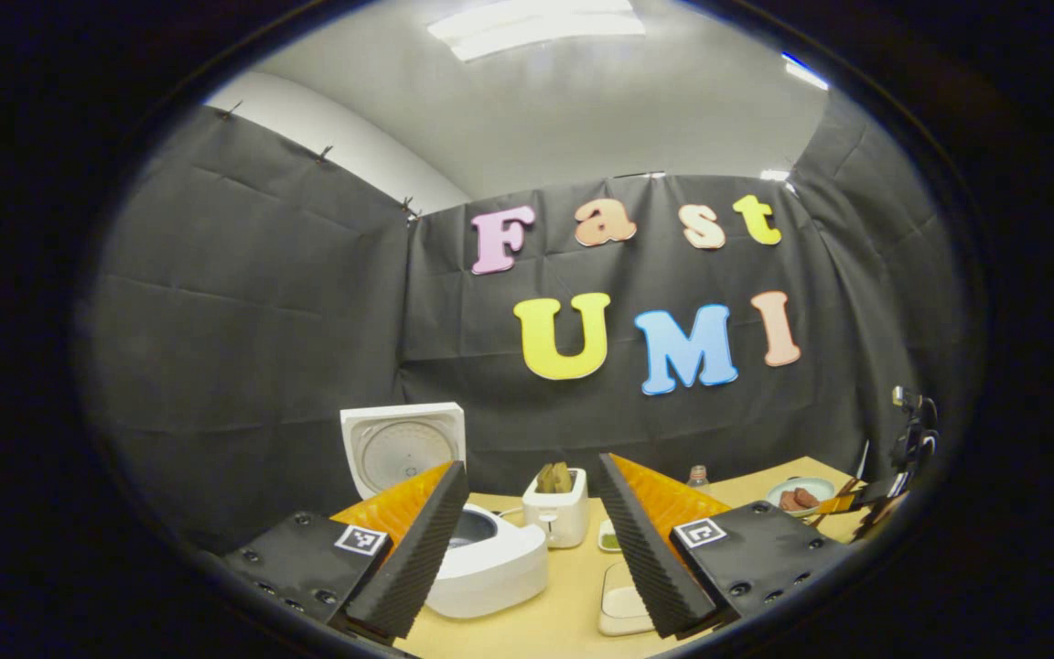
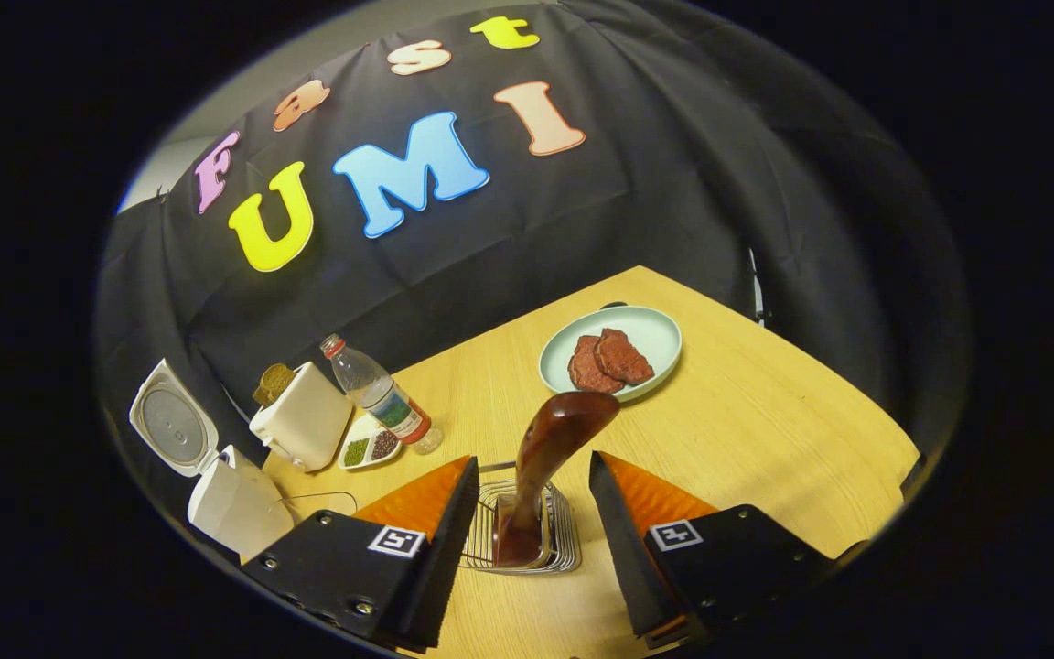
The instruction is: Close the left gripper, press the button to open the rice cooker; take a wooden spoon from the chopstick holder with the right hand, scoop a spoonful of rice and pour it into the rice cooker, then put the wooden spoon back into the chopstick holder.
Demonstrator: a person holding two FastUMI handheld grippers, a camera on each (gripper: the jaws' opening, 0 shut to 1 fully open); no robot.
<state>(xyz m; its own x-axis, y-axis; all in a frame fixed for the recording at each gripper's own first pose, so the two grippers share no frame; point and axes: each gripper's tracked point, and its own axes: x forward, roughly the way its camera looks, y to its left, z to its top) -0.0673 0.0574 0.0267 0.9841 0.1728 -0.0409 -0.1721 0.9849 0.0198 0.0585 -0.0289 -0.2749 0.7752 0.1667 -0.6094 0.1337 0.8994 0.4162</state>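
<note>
Spoon handle first: the dark reddish-brown glossy wooden spoon (image 2: 550, 467) stands nearly upright in the wire chopstick holder (image 2: 520, 531), long axis leaning a bit toward the pale green oval plate (image 2: 612, 349), with its rounded end up top. The holder is a shiny metal basket of thin curved wires sitting on the light wood-grain counter (image 2: 747, 430). The right gripper (image 2: 532, 513) has its fingers apart, one on each side of the holder, not touching the spoon.

Left of the holder there's the white rice cooker (image 2: 216, 476) with its lid flipped up, ribbed round inner plate showing. Between cooker and holder: a cream boxy toaster (image 2: 305, 423), a clear plastic bottle (image 2: 379, 395) and a small divided dish (image 2: 370, 446).

The left gripper (image 1: 532, 540) is also spread wide, hovering in front of the open cooker, fingers ridged like a saw edge.
</note>
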